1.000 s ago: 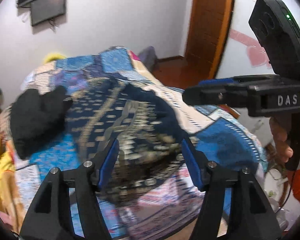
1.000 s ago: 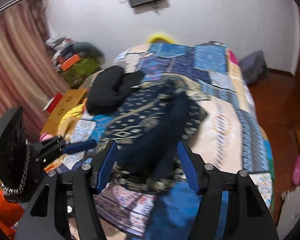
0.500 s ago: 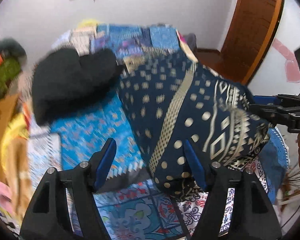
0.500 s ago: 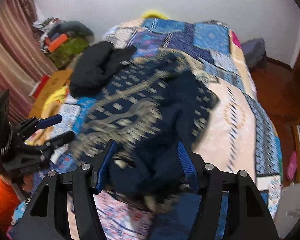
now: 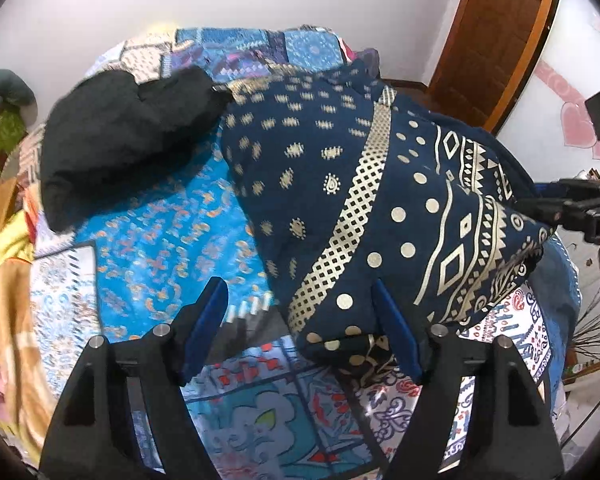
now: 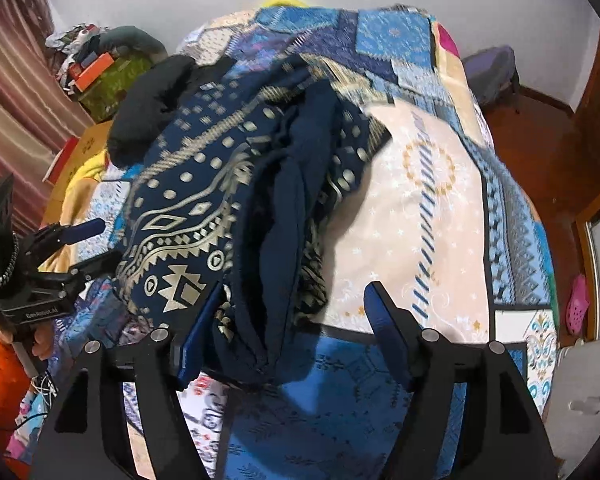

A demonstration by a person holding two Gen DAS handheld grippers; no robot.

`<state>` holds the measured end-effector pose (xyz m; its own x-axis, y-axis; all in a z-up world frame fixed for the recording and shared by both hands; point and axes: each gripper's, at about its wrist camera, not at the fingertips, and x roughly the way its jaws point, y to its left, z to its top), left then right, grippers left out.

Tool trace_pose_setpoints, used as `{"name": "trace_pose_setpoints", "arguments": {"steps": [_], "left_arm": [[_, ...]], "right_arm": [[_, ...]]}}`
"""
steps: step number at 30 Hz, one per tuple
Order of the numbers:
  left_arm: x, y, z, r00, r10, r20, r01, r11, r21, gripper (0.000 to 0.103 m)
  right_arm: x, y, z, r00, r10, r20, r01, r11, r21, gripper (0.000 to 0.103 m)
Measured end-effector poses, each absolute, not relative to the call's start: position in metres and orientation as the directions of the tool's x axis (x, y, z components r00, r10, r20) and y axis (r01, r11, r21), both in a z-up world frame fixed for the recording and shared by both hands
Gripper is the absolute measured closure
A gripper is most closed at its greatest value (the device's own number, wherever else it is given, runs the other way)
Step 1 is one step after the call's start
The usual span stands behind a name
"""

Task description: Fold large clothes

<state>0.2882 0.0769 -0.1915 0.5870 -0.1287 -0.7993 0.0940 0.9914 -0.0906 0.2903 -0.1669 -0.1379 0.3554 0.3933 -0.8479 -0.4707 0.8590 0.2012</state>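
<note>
The navy patterned garment (image 5: 380, 208) lies bunched on the near part of the bed (image 6: 428, 184) — both the left gripper (image 5: 300, 324) and right gripper (image 6: 296, 320) stand wide open, gripping nothing — seemingly poised to seize its near edge.

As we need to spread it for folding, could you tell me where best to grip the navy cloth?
Grip the navy cloth at its near bunched hem, coming in from the bed's foot: that edge overhangs toward the open right gripper, so thin layers can be pinched.

Soft navy cloth garment (image 5: 340, 208) with shiny metallic gold print lies on a matt patchwork bedspread (image 5: 148, 240). Matt black plastic claws carry blue pads (image 5: 394, 332). Glossy wooden door (image 5: 496, 36).
</note>
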Motion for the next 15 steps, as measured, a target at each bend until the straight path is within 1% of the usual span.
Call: {"name": "trace_pose_setpoints", "arguments": {"steps": [5,9,12,15], "left_arm": [[0.289,0.099,-0.168,0.655,-0.076,-0.752,0.015,0.996,-0.088,0.029],[0.301,0.12,-0.158,0.681,-0.033,-0.732,-0.057,0.994,-0.098,0.029],[0.314,0.135,-0.161,0.667,-0.061,-0.743,-0.086,0.984,-0.158,0.029],[0.329,0.145,-0.172,0.632,-0.152,-0.76,-0.077,0.963,-0.257,0.029]], "right_arm": [[0.289,-0.15,-0.107,0.412,0.446,-0.794,-0.52,0.831,0.197,0.035],[0.304,-0.133,-0.099,0.433,0.468,-0.77,-0.528,0.824,0.204,0.034],[0.319,-0.122,-0.105,0.428,0.467,-0.774,-0.515,0.83,0.215,0.034],[0.333,-0.119,-0.118,0.401,0.458,-0.793,-0.488,0.84,0.239,0.034]]}}
